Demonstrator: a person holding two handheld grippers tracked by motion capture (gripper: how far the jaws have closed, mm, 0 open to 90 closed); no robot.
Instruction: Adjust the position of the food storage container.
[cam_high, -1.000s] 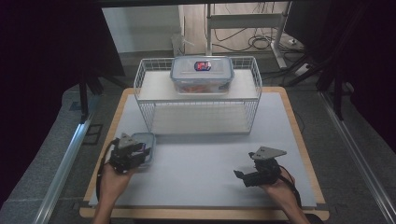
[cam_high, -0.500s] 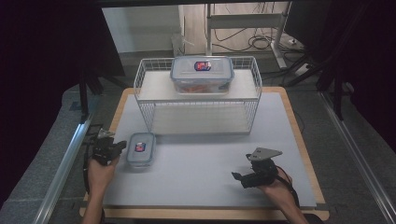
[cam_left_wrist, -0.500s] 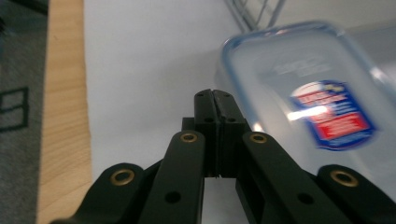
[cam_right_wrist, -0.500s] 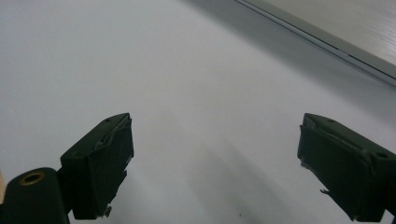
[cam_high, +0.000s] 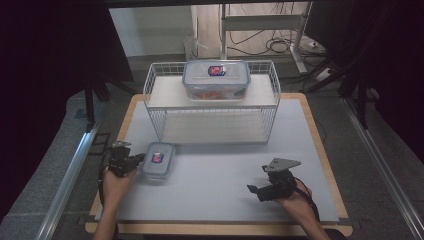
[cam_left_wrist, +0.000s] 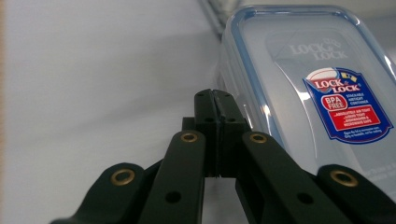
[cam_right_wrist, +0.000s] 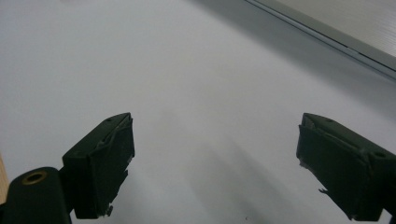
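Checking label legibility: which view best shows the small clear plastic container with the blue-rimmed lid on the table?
The left gripper view: the small clear plastic container is close, its label readable. The high view shows it small; the right gripper view shows bare table.

Overhead camera, two close table-level (cam_high: 210, 180) views

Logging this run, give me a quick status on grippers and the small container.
Left gripper shut, empty, beside small container. Right gripper open over bare mat. Nothing in the way.

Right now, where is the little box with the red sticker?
In the high view, the small container lies on the mat's left side, right beside the left gripper, before the wire rack.
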